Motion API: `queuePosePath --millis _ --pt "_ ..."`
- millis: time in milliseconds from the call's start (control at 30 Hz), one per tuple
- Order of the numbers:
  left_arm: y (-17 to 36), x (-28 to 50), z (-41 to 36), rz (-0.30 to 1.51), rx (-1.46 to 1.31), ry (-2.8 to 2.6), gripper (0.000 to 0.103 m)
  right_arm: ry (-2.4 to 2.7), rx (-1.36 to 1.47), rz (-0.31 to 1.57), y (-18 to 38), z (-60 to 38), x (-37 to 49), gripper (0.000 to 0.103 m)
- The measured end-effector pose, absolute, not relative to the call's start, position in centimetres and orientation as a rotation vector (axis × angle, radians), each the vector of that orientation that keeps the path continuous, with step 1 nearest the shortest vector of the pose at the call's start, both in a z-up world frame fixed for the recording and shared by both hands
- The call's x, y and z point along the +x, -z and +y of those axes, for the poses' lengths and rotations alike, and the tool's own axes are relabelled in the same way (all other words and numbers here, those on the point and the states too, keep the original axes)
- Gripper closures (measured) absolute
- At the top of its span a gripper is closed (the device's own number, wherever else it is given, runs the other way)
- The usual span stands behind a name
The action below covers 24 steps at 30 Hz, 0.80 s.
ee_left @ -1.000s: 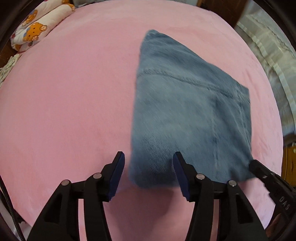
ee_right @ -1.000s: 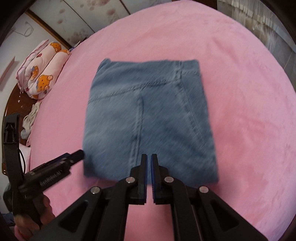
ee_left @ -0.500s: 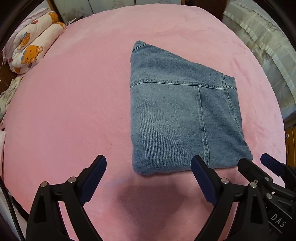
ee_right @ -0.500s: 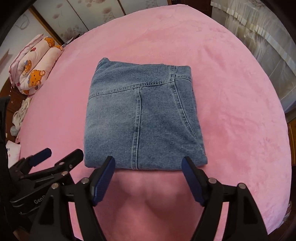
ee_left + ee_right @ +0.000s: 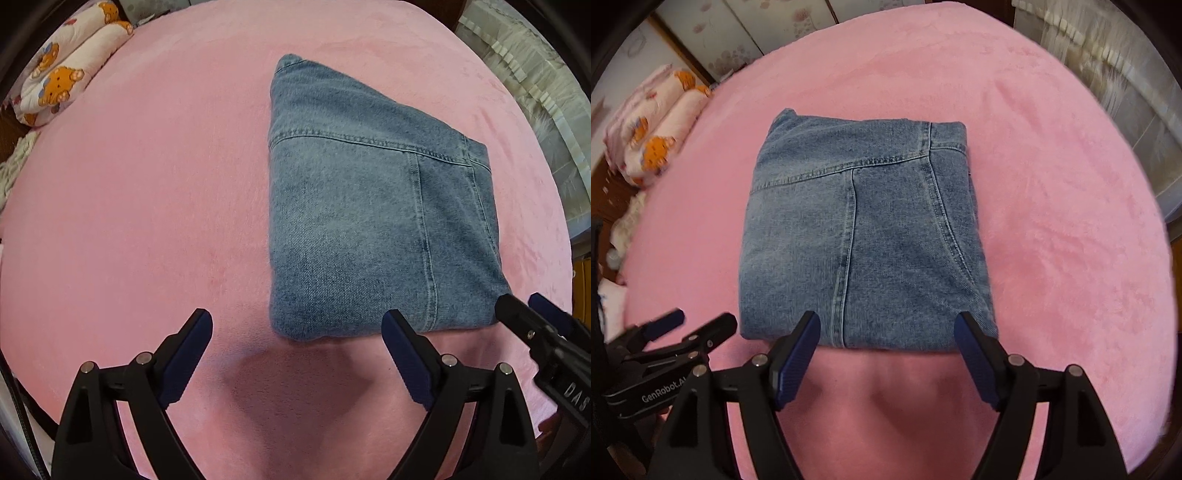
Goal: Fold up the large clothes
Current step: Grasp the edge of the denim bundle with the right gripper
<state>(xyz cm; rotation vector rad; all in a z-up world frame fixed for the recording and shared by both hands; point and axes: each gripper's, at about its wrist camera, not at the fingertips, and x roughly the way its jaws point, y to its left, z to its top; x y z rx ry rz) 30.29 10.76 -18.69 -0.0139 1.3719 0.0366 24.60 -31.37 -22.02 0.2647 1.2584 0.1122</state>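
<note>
Blue denim jeans, folded into a thick rectangular bundle, lie on the pink plush bed. Left tool and right tool hover spread wide, empty. Heavy, stiffish cloth; best gripped along the near folded edge.

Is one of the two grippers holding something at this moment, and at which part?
Nothing is held. The left gripper and right gripper are both open, near the front edge of the folded blue denim jeans.

The folded jeans lay on the blanket — the pillows sat well apart, behind and to their left.
</note>
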Motion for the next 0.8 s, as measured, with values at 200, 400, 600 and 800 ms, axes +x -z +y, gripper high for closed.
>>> queuePosePath --millis 200,400,600,800 --pt "20.9 31.4 12.2 1.401 -0.084 -0.054 0.011 -0.170 0.432 1.286 26.7 -35.9 26.5 0.024" --pt "22.7 33.1 13.2 1.403 -0.046 -0.061 0.011 -0.187 0.588 1.303 31.1 -40.6 28.9 0.024" --pt "24.3 34.8 14.5 1.444 -0.096 0.031 0.011 -0.334 0.657 1.331 33.8 -41.9 31.2 0.022" --pt "25.4 36.4 16.0 1.455 -0.166 0.108 0.011 -0.493 0.767 1.316 35.3 -41.8 32.9 0.022"
